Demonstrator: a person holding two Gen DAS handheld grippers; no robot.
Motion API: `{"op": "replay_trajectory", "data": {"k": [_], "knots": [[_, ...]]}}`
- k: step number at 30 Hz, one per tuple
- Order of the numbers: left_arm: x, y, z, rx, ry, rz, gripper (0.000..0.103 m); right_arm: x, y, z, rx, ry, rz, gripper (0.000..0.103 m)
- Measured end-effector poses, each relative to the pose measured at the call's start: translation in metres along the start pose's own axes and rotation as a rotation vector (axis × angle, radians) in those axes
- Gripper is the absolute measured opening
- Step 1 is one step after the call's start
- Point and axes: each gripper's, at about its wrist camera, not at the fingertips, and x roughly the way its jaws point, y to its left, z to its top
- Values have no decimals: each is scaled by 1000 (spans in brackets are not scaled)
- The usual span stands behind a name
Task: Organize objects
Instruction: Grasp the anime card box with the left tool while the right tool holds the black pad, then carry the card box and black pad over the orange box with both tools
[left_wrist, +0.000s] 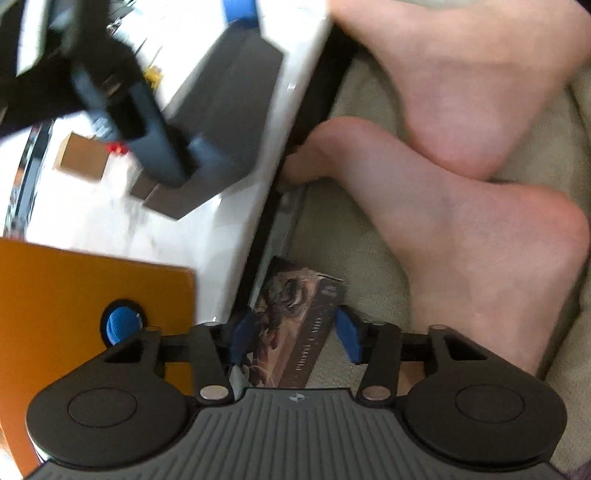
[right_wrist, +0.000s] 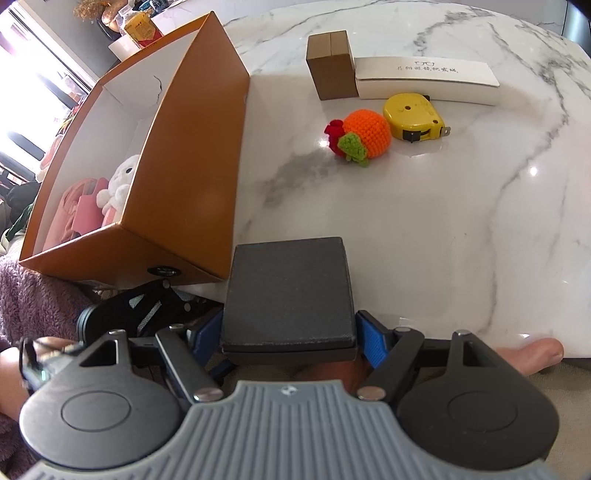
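Dark grey square box clamped between the blue pads of the right gripper, near edge overhanging the rim of the white marble table, far part over the tabletop. Just left of it, open orange storage box with white inside walls, holding a white plush toy and something pink. Farther back on the marble: orange crocheted fruit with green leaf and red bit, touching or almost touching a yellow tape measure; behind those, small brown carton standing upright against a long white box with printed lettering.

Left gripper down beside the table edge, below the tabletop, blue pads apart on either side of a dark illustrated card box leaning against the table's black frame. Contact with the left pad unclear through blur; right pad standing clear of the box edge, so no grip. Orange box wall with a round hole at left in that view, the right gripper and its grey box blurred above. Two bare feet crossed on a beige cushion to the right.
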Motion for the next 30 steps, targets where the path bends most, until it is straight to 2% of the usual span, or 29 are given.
{"op": "replay_trajectory", "data": {"k": [3, 8, 10, 11, 14, 18, 23, 26, 27, 30], "knots": [[3, 5, -2, -29, 14, -24, 56, -1, 0, 0, 3, 0, -1, 77], [6, 10, -8, -67, 8, -23, 63, 0, 0, -1, 1, 2, 0, 77], [5, 9, -10, -70, 5, -26, 58, 1, 1, -1, 1, 4, -1, 77], [4, 8, -11, -68, 2, -47, 46, 1, 1, -1, 1, 4, 0, 77], [-2, 9, -18, -87, -16, -49, 39, -2, 0, -1, -1, -2, 1, 77], [-16, 28, -30, -211, -58, -58, 32, -6, 0, 0, 0, -14, 3, 77], [-46, 42, -50, -343, -136, -108, 31, -15, 4, 1, -5, -31, 5, 77], [-68, 49, -66, -445, -199, -144, 27, -23, 6, 3, -4, -43, -7, 77], [-78, 49, -63, -484, -221, -159, 26, -26, 7, 3, -3, -48, -9, 77], [-99, 63, -81, -579, -294, -189, 26, -34, 11, 4, -2, -68, -7, 77]]}}
